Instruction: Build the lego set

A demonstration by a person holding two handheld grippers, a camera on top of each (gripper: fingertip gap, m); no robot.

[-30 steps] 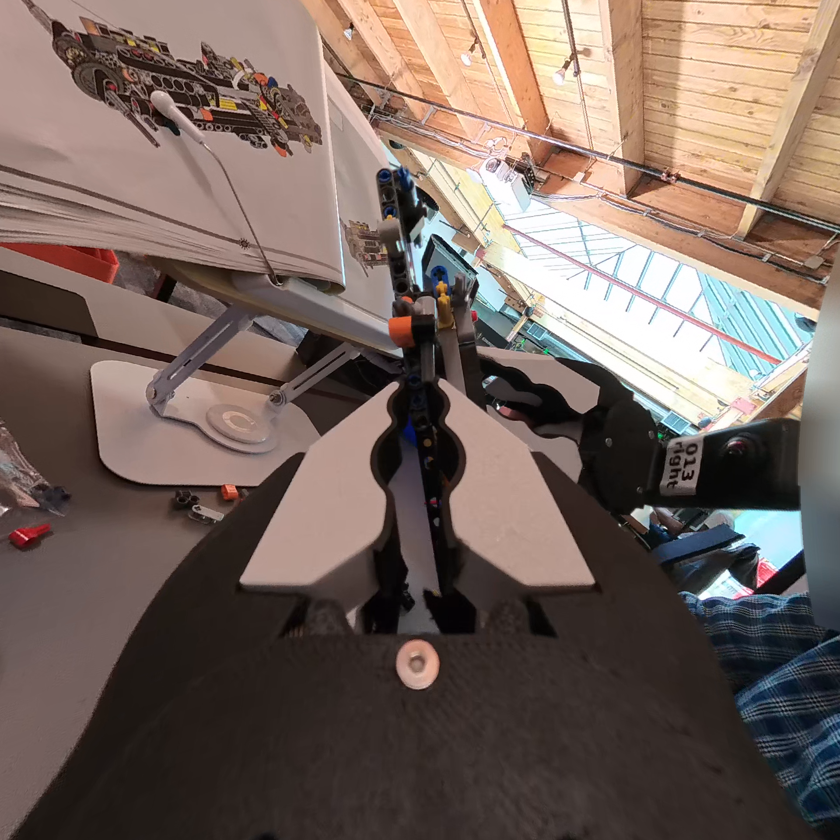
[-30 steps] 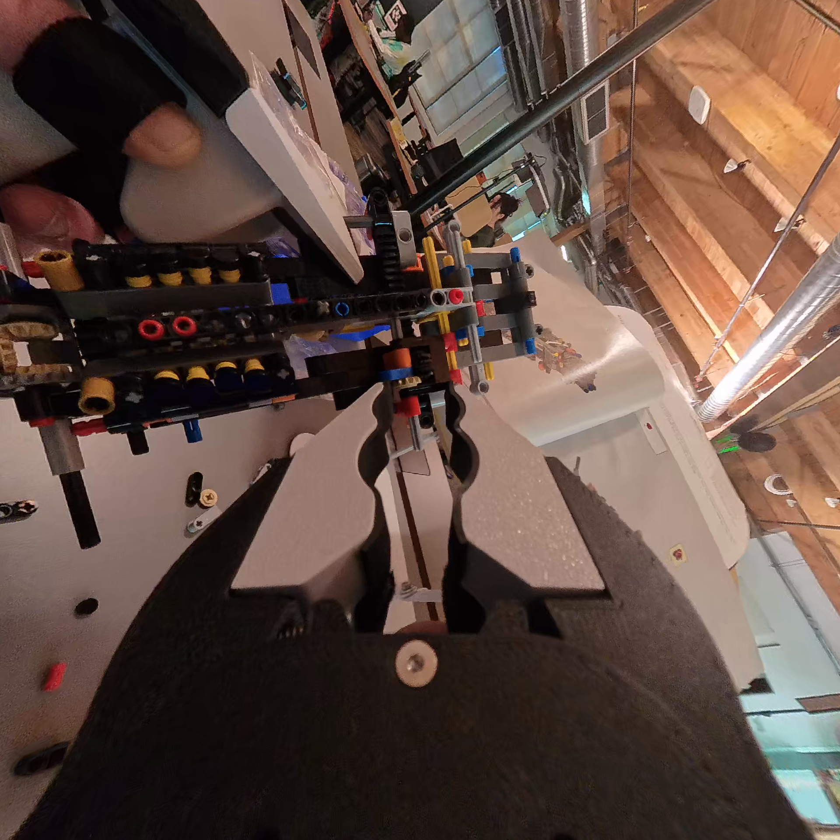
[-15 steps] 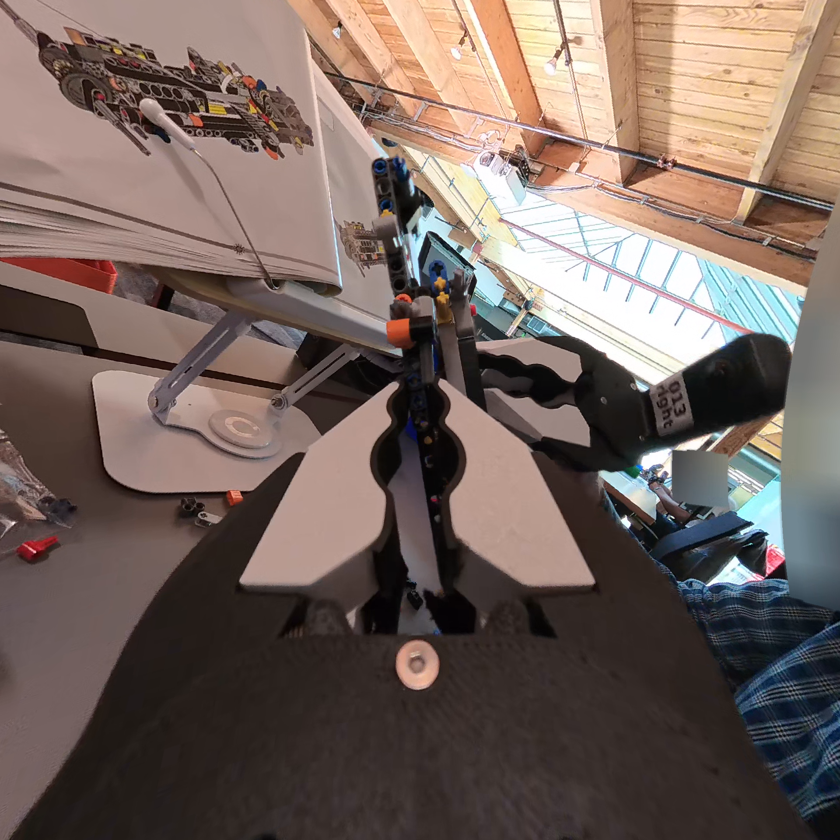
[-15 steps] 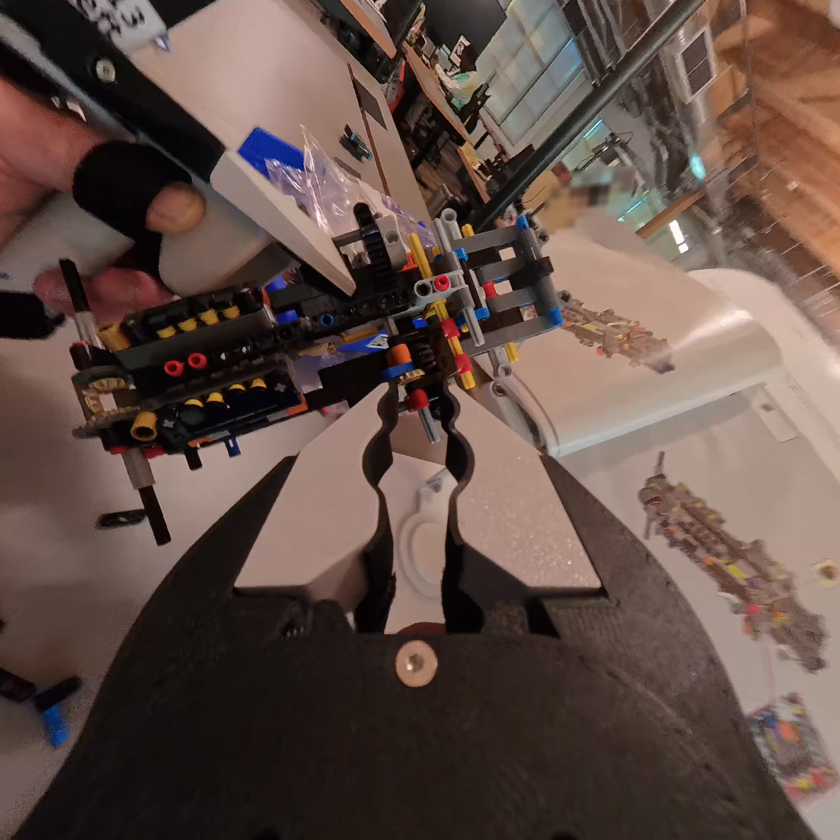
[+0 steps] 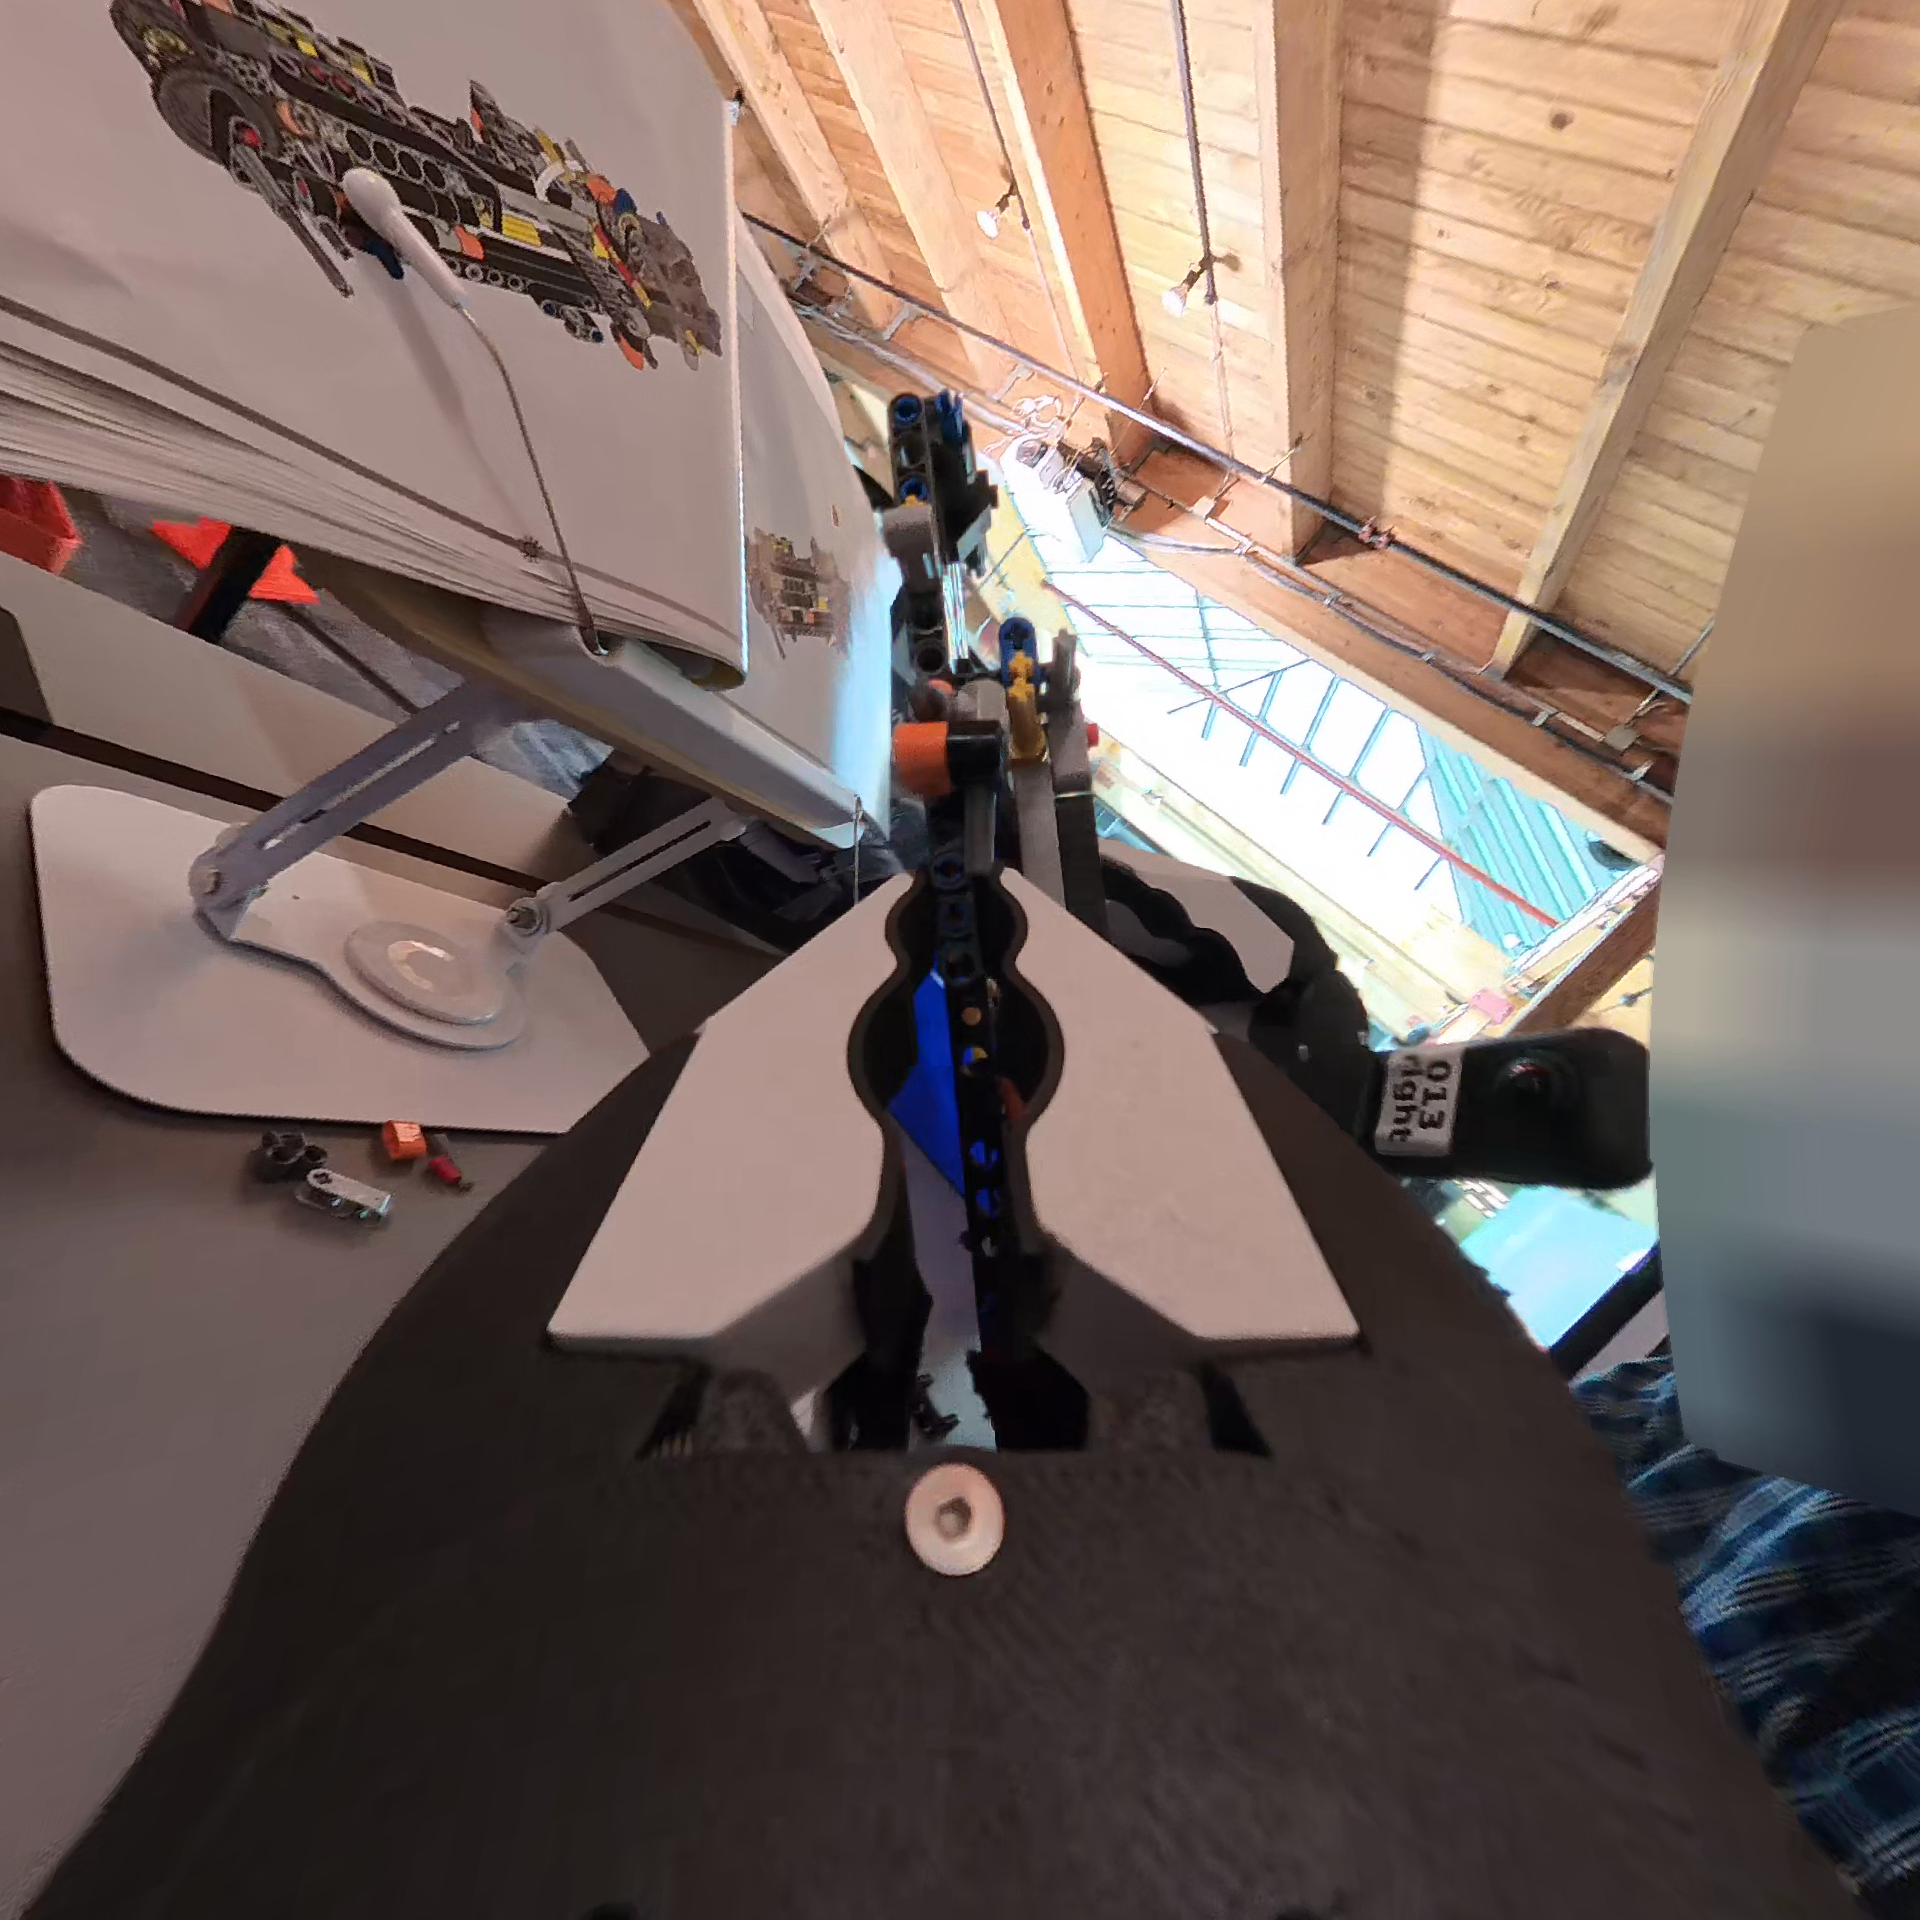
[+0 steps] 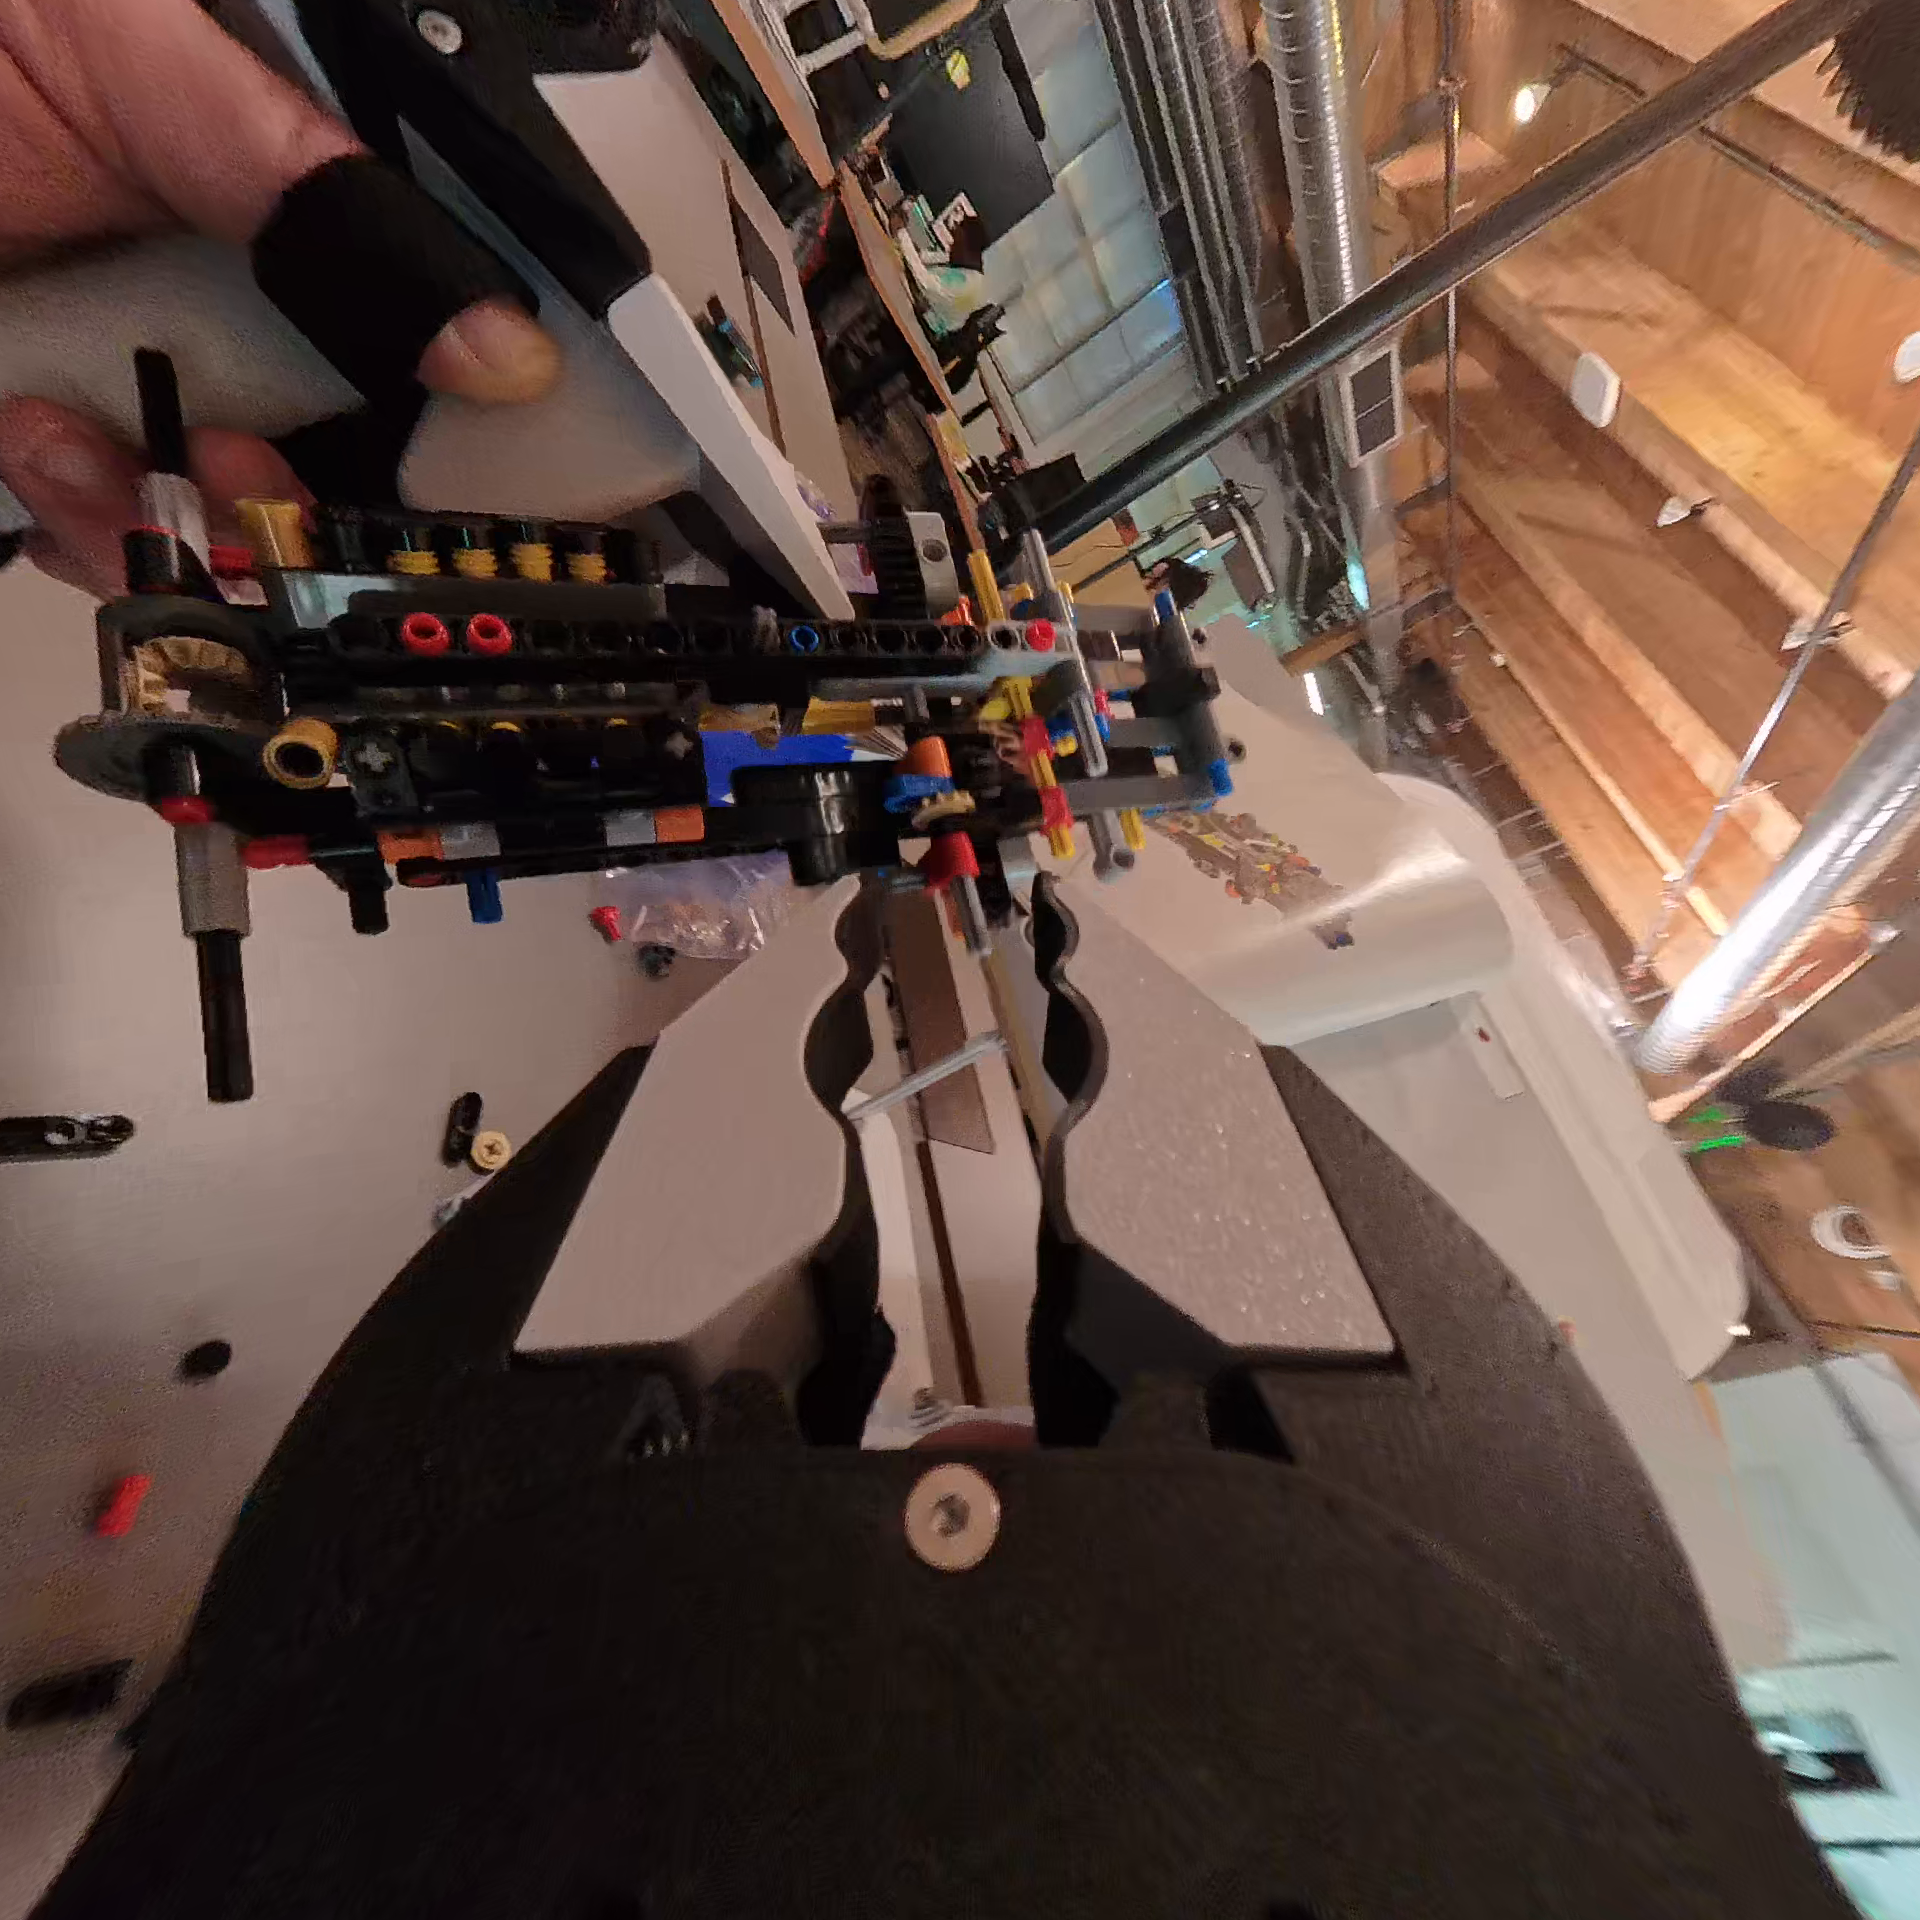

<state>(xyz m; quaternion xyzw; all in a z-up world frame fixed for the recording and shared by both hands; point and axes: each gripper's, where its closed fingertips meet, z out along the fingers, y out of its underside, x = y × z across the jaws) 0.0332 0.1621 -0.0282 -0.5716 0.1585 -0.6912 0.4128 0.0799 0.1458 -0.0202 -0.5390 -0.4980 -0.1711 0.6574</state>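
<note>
The half-built lego model [image 6: 623,707] is a long black beam frame with red, yellow, blue and orange pins. My left gripper [image 5: 961,904] is shut on it and holds it above the table; in the left wrist view the model [image 5: 940,582] shows edge-on, sticking up past the fingertips. In the right wrist view a white finger [image 6: 717,468] of the left gripper clamps the model's top. My right gripper [image 6: 948,899] is slightly open, its tips on either side of a short red-and-grey axle [image 6: 961,883] under the model. It also shows in the left wrist view [image 5: 1195,935], right of the model.
An open instruction booklet [image 5: 364,364] rests on a white stand [image 5: 208,987] at the left. Loose small pieces [image 5: 332,1174] lie on the grey table [image 5: 156,1351] before it. More loose parts [image 6: 473,1127] and a plastic bag [image 6: 696,904] lie below the model. A plaid sleeve [image 5: 1766,1662] is at lower right.
The right gripper tilted up beside the model, then swung back level, and its jaws are a little wider apart. The left gripper kept hold of the model and shifted slightly.
</note>
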